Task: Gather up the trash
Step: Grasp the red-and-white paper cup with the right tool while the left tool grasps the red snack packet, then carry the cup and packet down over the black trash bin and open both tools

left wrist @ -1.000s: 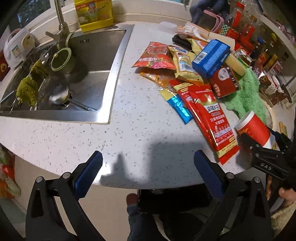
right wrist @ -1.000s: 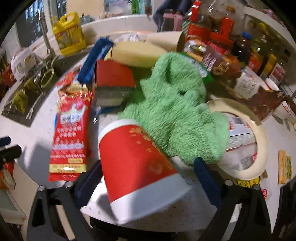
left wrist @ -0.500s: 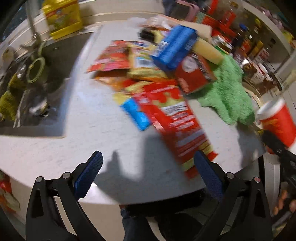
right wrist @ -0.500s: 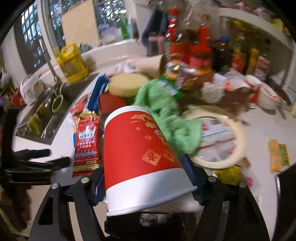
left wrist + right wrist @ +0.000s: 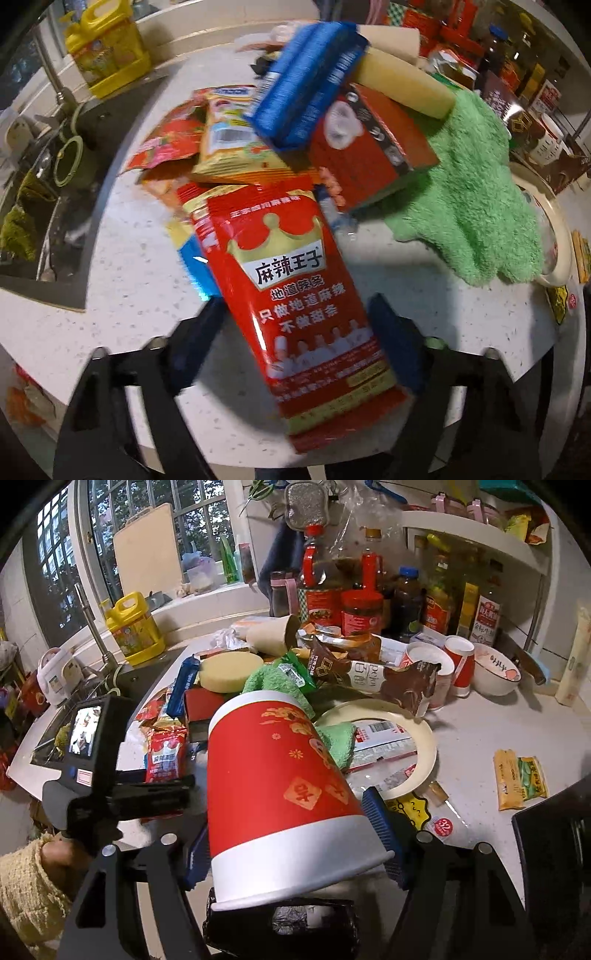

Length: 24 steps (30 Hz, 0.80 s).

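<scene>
A long red snack packet (image 5: 291, 288) lies flat on the white speckled counter (image 5: 129, 295), one end over the front edge. My left gripper (image 5: 297, 310) points down over it. Its jaws are closing, with the packet between the blue pads, and I see no pad pressing on it. My right gripper (image 5: 288, 830) is shut on a red paper cup (image 5: 277, 775) with a white rim. The cup lies sideways in the jaws, lifted above the counter. In the right wrist view the left gripper (image 5: 122, 794) shows at the left, held by a hand in a yellow sleeve (image 5: 26, 878).
Behind the packet lies a pile: a blue pack (image 5: 306, 74), a red box (image 5: 369, 158), several wrappers, a yellow sponge (image 5: 402, 85) and a green towel (image 5: 469, 184). A sink (image 5: 44, 221) is at the left. A plate (image 5: 424, 738), bottles (image 5: 362, 605) and cups stand to the right.
My left gripper moved right over the red packet and its jaws narrowed around it. My right gripper closed on the red cup and lifted it off the counter.
</scene>
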### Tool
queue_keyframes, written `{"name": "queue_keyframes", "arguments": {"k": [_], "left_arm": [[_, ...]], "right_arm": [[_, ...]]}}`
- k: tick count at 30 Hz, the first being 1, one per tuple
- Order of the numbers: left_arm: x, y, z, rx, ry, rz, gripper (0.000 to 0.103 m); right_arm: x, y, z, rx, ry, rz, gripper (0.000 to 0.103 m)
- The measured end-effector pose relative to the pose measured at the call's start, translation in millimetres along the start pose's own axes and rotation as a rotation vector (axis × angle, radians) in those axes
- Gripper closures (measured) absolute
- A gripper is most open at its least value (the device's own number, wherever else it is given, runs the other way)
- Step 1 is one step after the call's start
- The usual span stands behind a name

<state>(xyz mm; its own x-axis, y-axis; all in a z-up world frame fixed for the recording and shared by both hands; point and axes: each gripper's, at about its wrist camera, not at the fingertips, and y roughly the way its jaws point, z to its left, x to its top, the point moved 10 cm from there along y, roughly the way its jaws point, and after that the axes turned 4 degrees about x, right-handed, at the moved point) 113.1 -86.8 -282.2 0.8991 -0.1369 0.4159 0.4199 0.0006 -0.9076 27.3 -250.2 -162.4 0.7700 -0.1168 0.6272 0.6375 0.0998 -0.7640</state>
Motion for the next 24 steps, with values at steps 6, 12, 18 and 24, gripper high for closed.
{"name": "queue_keyframes", "arguments": {"k": [6, 12, 18, 24], "left_arm": [[5.4, -14.5, 21.5, -0.103, -0.057, -0.027, 0.054], [7.3, -39.0, 39.2, -0.145, -0.079, -0.065, 0.064], [3.4, -68.3, 35.4, -0.198, -0.064, -0.127, 0.066], [-5.8, -87.2, 39.4, -0.235, -0.06, -0.135, 0.068]], "right_arm": [[4.1, 3.1, 14.2, 0.04, -0.012, -0.012, 0.031], [10.6, 2.9, 31.4, 0.07, -0.032, -0.028, 0.031], [13.8, 3.6, 36.8, 0.08, -0.029, -0.036, 0.031], [16.1, -1.9, 41.2, 0.09, -0.03, -0.045, 0.031]]}}
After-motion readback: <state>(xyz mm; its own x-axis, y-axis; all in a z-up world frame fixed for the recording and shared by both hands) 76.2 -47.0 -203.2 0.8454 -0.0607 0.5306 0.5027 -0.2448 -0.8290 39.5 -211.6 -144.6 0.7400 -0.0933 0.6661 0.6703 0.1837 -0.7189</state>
